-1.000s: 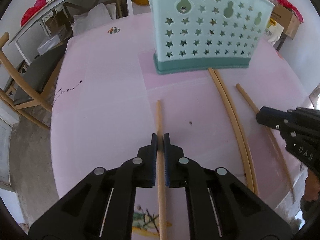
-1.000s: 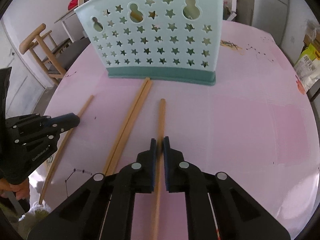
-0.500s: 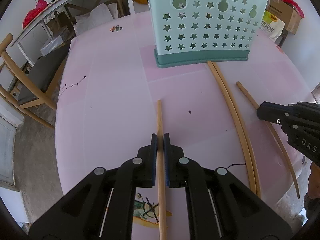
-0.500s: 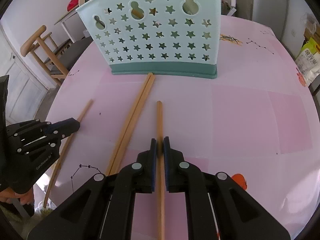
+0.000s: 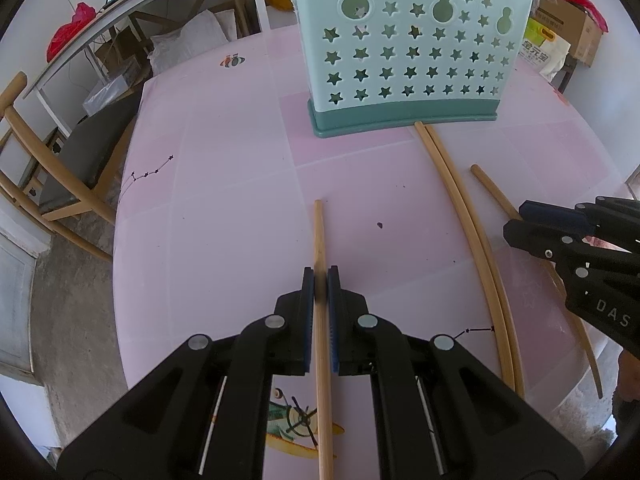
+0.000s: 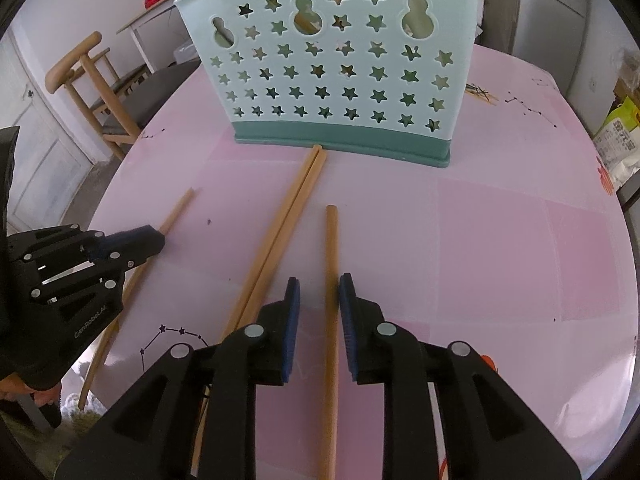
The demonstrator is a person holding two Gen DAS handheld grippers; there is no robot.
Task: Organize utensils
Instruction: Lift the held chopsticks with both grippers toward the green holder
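The right gripper (image 6: 319, 292) has just been opening: a second ago its blue pads pinched a wooden chopstick (image 6: 330, 280), and now they stand apart on either side of it, the stick lying free between them without touching either pad. That chopstick rests flat on the pink counter (image 6: 500, 240), its far tip pointing toward the mint-green utensil holder (image 6: 332, 80), which stands upright with star-shaped cut-outs across its face and a darker green base. The holder also sits a little farther off than it did a second ago.

The left gripper (image 5: 321, 280) is clamped on another chopstick (image 5: 319, 236); the stick runs straight out from between its pads toward the holder (image 5: 400, 60) and back under the gripper body.

Between the two grippers a pair of chopsticks (image 6: 280, 228) lies side by side, touching each other, with their far ends right at the holder's base. Seen from the left wrist camera, that pair (image 5: 464, 216) lies left of the right gripper (image 5: 516, 224). A wooden chair (image 6: 92, 84) stands beyond the counter's edge.
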